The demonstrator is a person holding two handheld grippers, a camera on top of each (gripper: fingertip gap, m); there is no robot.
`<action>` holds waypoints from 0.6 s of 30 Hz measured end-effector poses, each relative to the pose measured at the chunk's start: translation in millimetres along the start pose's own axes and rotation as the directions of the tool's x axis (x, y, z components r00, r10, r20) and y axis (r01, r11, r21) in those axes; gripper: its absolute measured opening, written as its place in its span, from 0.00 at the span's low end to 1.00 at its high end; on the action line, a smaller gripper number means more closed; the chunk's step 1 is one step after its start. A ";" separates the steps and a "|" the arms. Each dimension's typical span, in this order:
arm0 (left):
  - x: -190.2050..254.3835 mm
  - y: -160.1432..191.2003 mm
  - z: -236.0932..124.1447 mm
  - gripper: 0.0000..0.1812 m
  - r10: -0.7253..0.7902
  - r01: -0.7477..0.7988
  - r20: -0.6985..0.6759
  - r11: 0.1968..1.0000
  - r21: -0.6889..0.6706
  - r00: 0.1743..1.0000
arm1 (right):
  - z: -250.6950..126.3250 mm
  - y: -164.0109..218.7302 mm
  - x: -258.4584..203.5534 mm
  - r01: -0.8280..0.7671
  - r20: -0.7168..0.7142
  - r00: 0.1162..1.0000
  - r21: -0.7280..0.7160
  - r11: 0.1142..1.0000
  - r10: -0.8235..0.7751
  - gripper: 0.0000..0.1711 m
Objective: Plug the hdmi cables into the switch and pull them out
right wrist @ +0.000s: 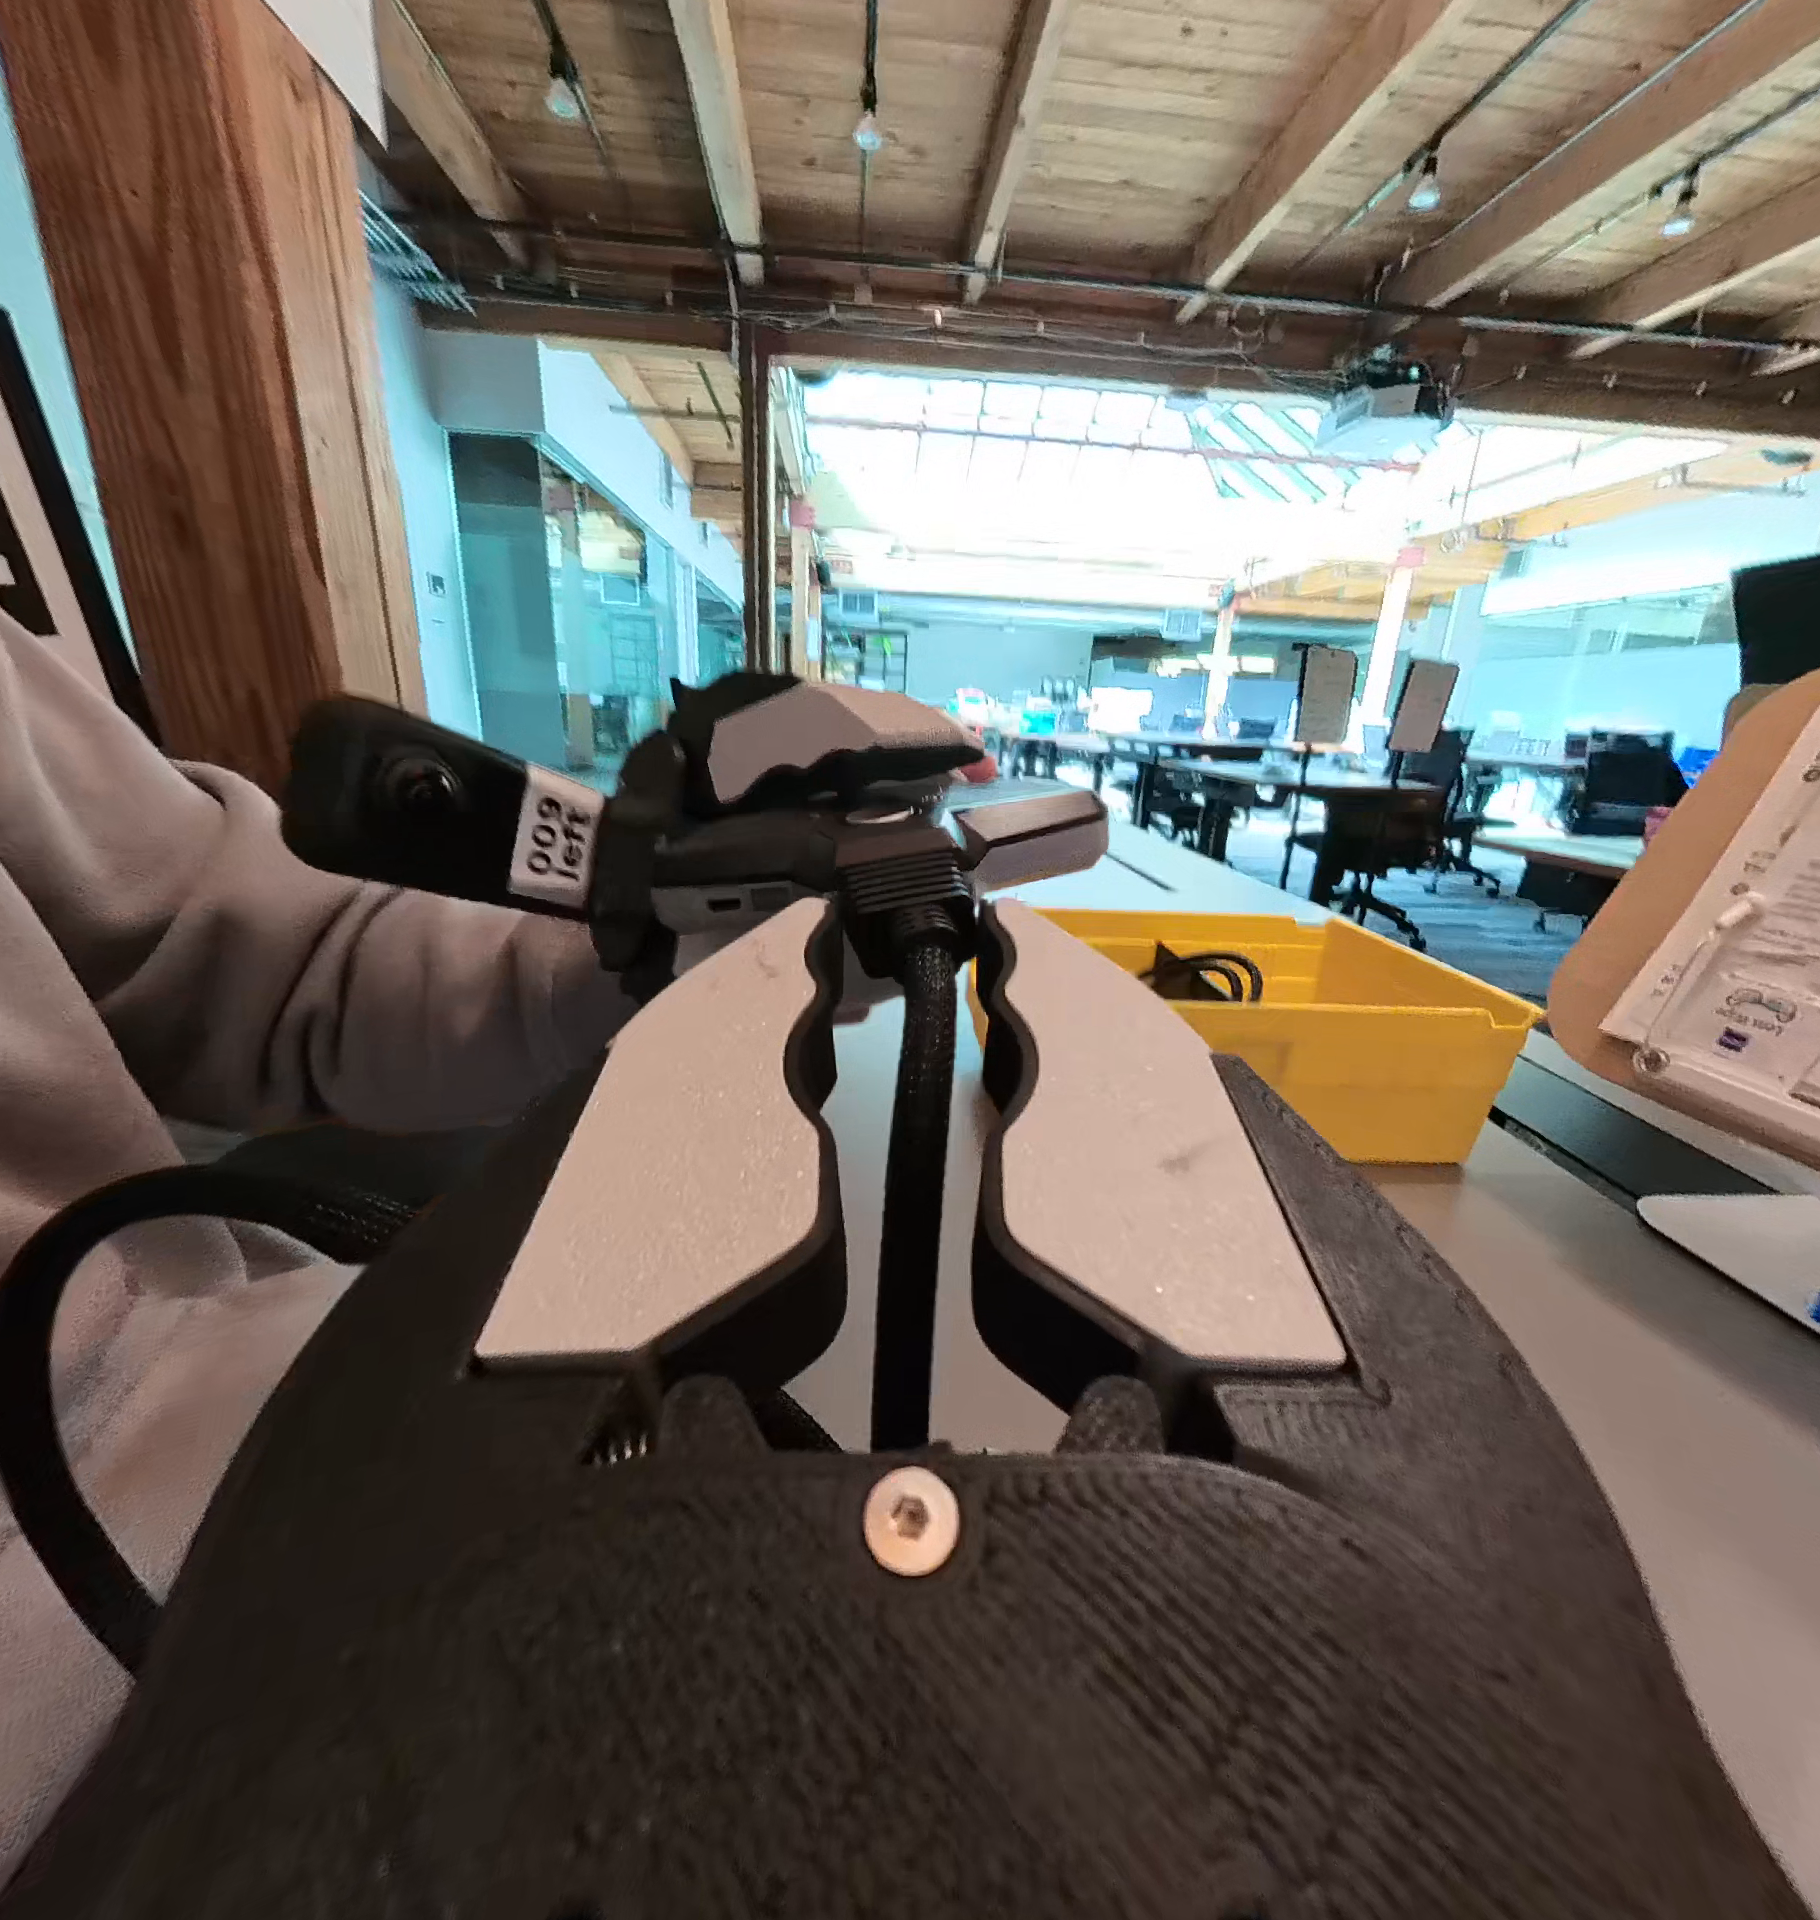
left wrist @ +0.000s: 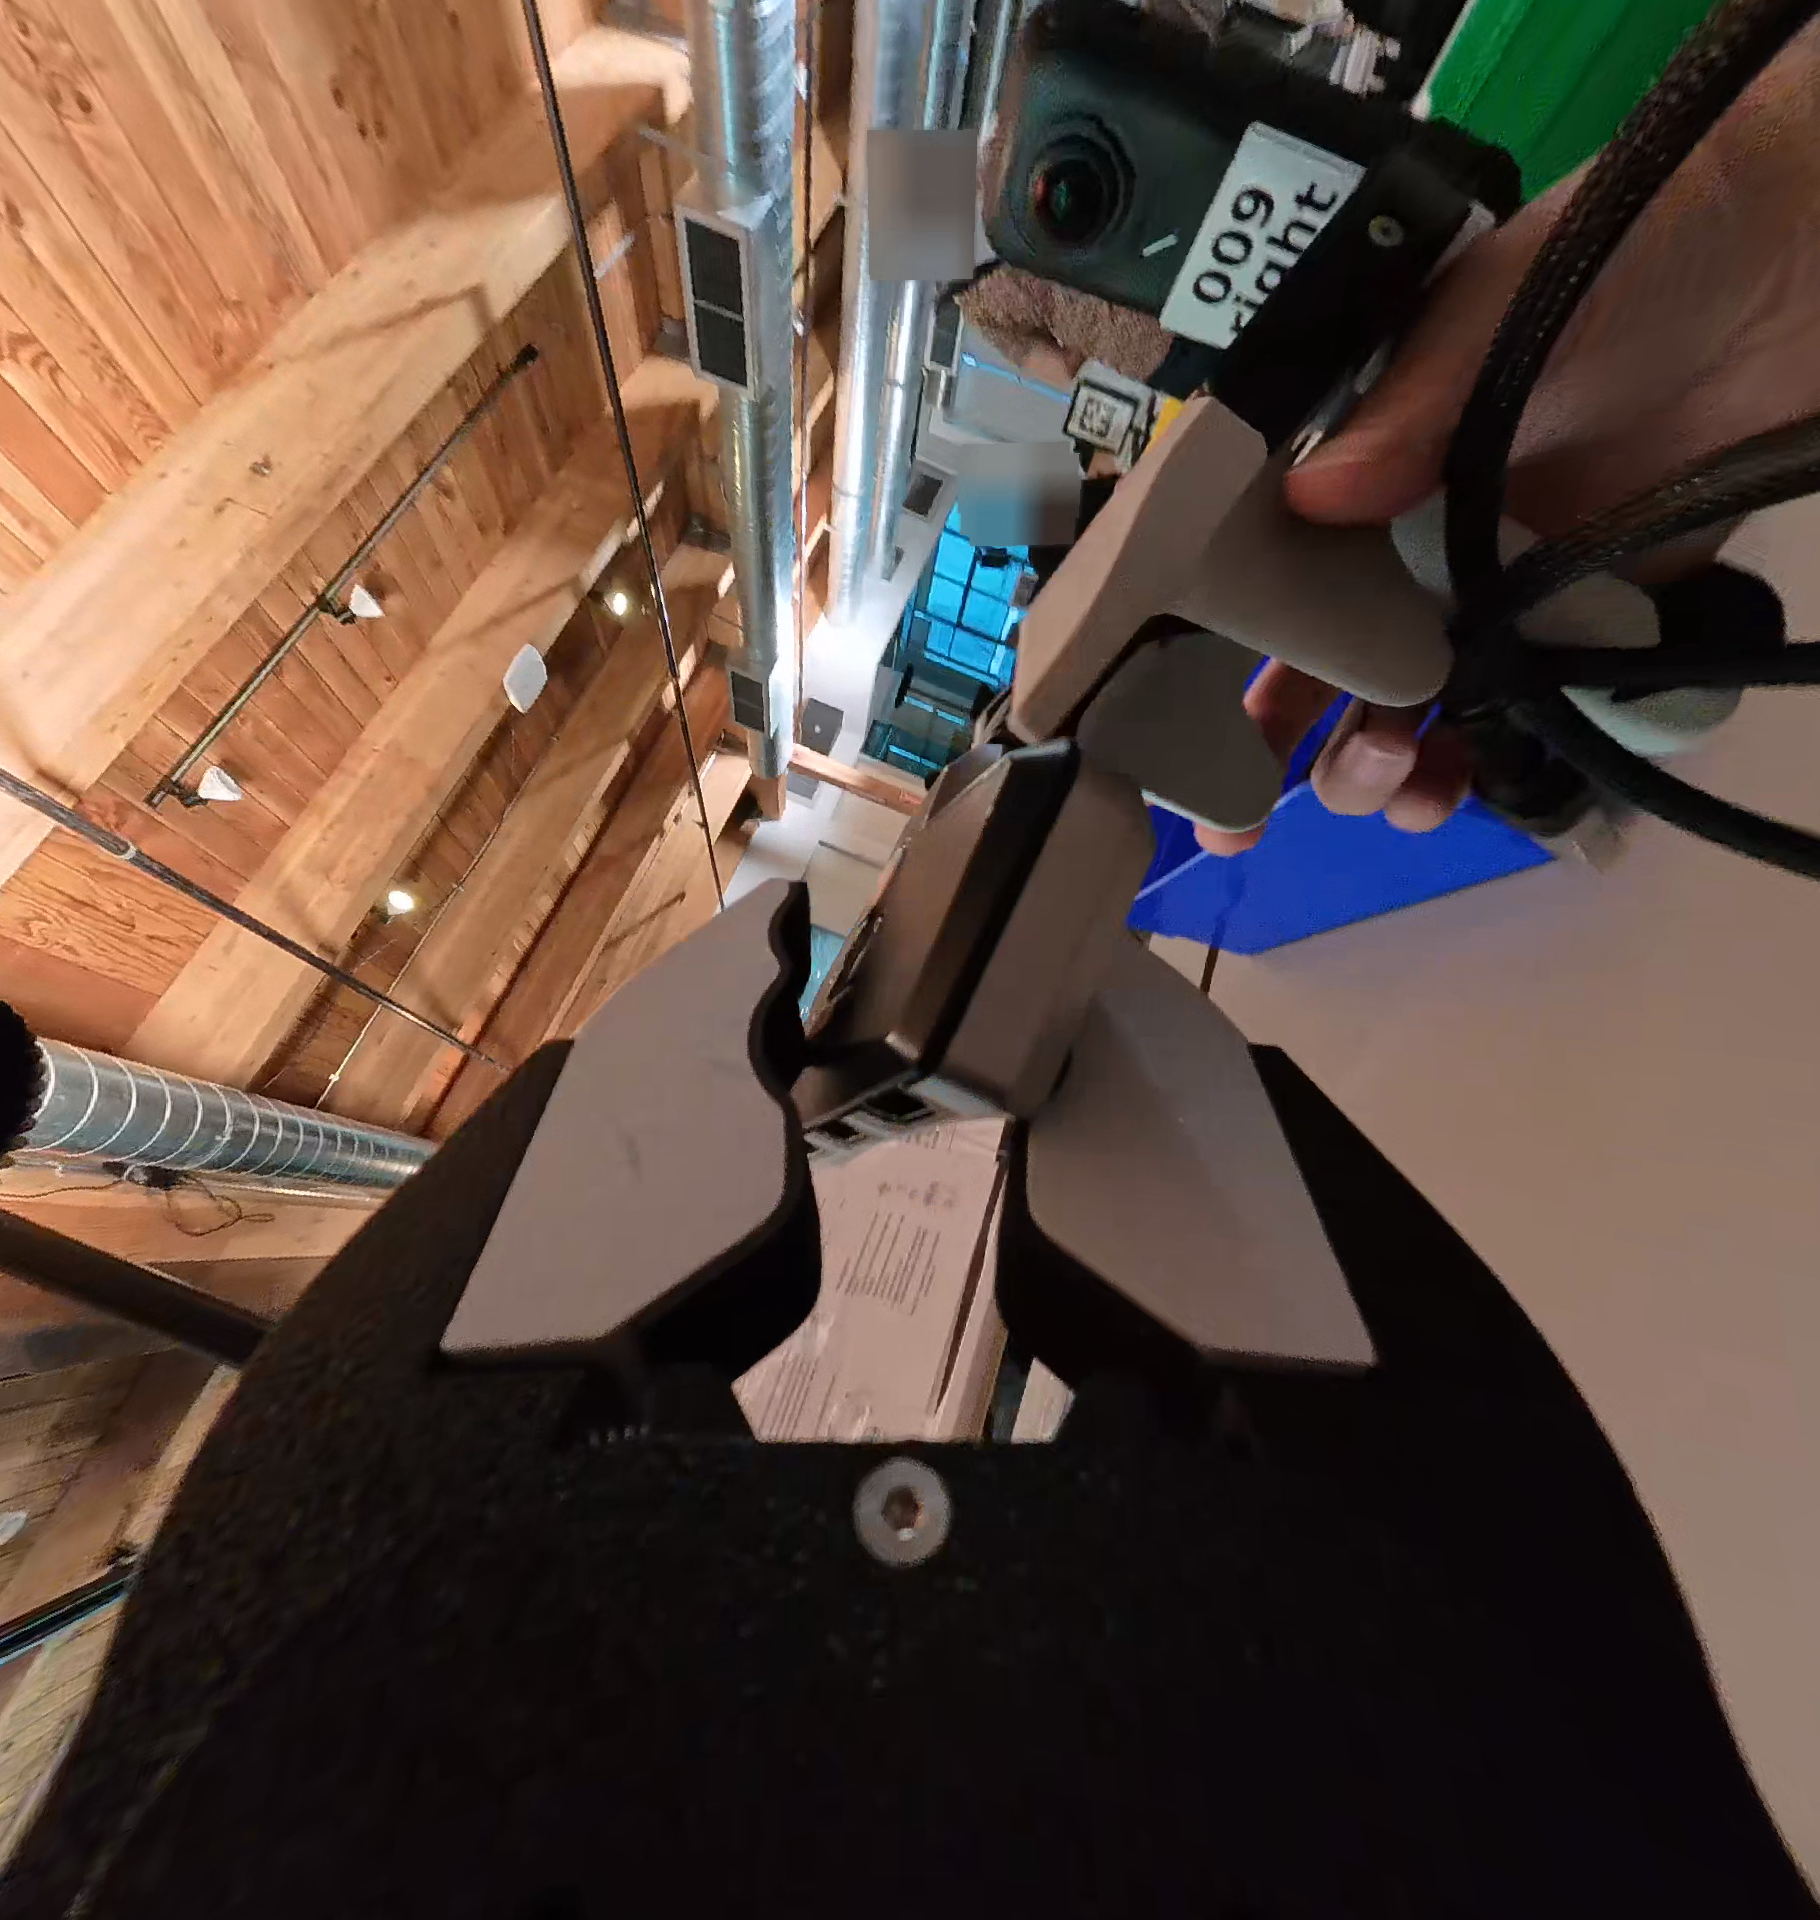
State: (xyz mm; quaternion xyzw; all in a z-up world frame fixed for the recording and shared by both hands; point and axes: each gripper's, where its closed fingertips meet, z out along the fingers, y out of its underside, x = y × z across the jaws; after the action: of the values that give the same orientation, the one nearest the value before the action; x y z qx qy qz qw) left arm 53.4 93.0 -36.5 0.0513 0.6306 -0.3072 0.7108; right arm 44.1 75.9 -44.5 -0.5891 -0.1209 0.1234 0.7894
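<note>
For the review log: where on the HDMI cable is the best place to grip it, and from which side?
Grip the ribbed black plug body, not the braided cable. Come from behind, along the cable, one of the fingers on each flat side. The right gripper is lined up this way, while the left gripper holds the switch.

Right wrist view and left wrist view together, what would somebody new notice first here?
First, the right tool pinching a black HDMI plug at the switch, its braided cable trailing back between the fingers. Next, the left tool, clamped on that switch and holding it in the air. Behind them to the right, a yellow bin sits on the table.
</note>
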 end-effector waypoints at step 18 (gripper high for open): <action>-1.9 4.5 8.5 0.21 -0.180 0.180 0.003 0.983 0.020 0.984 | -0.1 -8.0 4.3 -0.010 -0.060 0.998 -0.033 0.999 0.008 0.13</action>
State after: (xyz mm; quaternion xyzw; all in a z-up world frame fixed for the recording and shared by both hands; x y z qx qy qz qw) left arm 62.9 93.4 -34.5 0.0003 0.6280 -0.3765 0.6811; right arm 48.5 75.1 -36.6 -0.6060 -0.0966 0.1074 0.7823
